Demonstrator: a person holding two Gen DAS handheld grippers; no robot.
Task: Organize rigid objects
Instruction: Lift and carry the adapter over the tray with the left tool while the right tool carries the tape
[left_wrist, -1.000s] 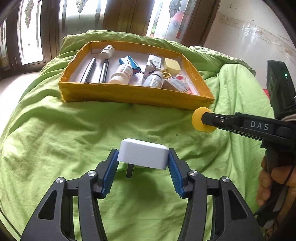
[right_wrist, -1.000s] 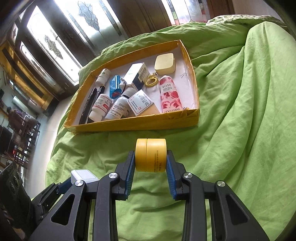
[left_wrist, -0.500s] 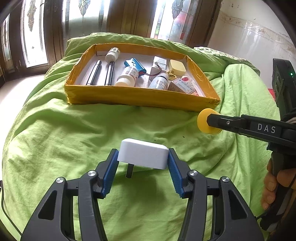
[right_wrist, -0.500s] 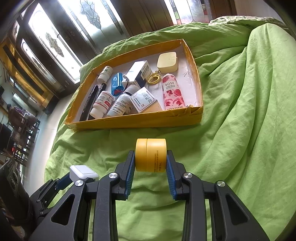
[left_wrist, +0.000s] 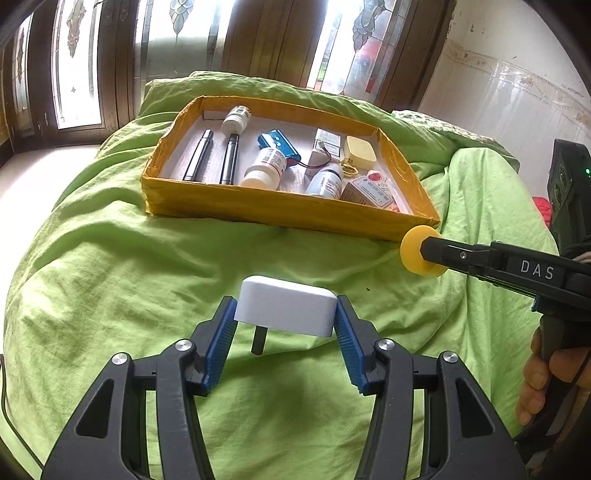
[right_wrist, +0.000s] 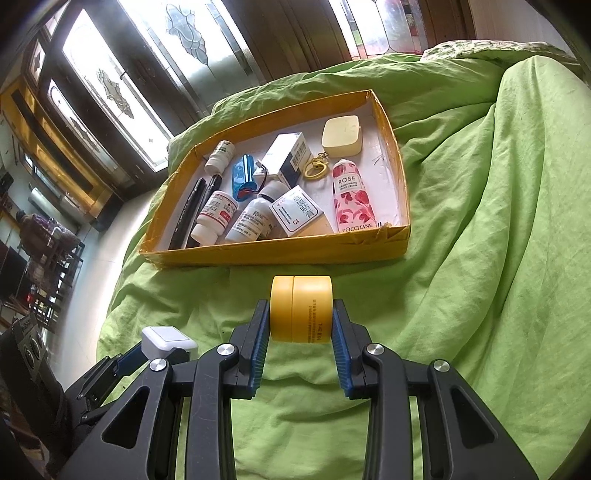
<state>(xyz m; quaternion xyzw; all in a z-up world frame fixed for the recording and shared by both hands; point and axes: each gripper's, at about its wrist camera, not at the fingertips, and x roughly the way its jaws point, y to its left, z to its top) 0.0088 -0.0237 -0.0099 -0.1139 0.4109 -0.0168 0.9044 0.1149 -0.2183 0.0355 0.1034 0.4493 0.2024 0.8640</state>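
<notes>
My left gripper (left_wrist: 286, 325) is shut on a white plug adapter (left_wrist: 286, 310), its metal pin pointing down, above the green bedspread. The right gripper (right_wrist: 300, 325) is shut on a round yellow jar (right_wrist: 301, 314), held on its side. In the left wrist view the right gripper (left_wrist: 424, 251) comes in from the right with the yellow jar (left_wrist: 412, 251) just off the near right corner of the yellow cardboard tray (left_wrist: 280, 210). The right wrist view shows the white adapter (right_wrist: 168, 341) at lower left and the tray (right_wrist: 280, 253) ahead.
The tray holds bottles (right_wrist: 216, 218), two dark pens (left_wrist: 201, 158), a blue battery pack (right_wrist: 243, 177), small boxes (right_wrist: 290, 157), a cream soap case (right_wrist: 341, 136), a key ring and a rose hand-cream tube (right_wrist: 351, 199). Green bedspread (left_wrist: 110, 266) surrounds it. Windows stand behind. A hand (left_wrist: 546, 376) grips the right handle.
The tray sits lower and nearer in both views than a second ago, so the views have tipped slightly. Both grips are unchanged.
</notes>
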